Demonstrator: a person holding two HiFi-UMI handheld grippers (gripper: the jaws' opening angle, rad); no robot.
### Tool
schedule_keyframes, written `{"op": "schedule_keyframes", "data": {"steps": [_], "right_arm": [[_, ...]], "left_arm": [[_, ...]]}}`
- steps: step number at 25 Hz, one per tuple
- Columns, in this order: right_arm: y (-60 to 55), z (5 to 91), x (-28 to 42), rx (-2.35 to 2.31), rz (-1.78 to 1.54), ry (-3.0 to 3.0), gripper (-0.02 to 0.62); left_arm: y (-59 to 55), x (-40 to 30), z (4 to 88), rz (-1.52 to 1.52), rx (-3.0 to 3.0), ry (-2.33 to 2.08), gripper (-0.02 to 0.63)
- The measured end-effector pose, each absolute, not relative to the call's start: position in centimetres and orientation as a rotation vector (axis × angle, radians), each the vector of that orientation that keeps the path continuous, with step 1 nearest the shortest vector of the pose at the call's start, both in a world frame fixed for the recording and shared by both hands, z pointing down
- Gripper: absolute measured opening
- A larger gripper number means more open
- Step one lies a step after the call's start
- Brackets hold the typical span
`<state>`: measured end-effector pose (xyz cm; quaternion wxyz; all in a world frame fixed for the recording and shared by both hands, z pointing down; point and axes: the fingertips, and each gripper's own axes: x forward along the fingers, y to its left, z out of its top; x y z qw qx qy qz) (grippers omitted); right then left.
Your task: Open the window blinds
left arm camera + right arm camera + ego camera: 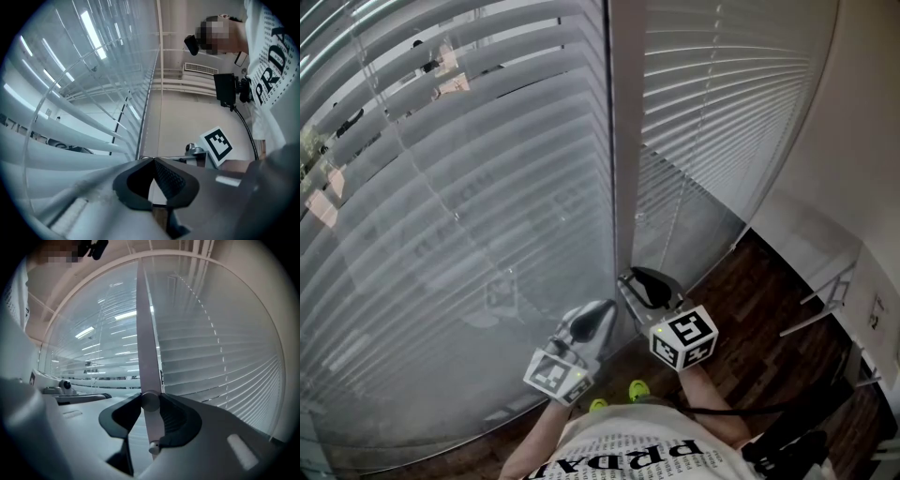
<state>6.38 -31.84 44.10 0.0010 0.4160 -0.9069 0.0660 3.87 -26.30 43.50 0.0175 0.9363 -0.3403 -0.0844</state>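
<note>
Left blind (441,187) has its upper slats tilted apart and its lower ones flat. The left gripper (598,317) waits beside it, jaws pressed together on nothing. The right gripper (649,284) pinches the tilt wand (146,352) by the right blind (722,84), which looks closed; opening appears barely begun

Blinds (469,187): pale grey-white slats, horizontal stripes. Wand (146,357): light grey. Floor (759,300): dark brown wood grain. Cubes (684,339): white, black square markers. Pads (174,416): black, ribbed. Shirt (656,455): white, black lettering. Shoes (637,387): lime. Wall (862,141): cream.
</note>
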Motion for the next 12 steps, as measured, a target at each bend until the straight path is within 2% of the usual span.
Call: {"op": "schedule_keyframes", "data": {"steps": [12], "right_arm": [[-31.95, 44.01, 6.57, 1.325, 0.391, -2.92, 0.13]], "left_arm": [[-26.18, 3.84, 43.46, -0.258, 2.914, -1.059, -0.006]]}}
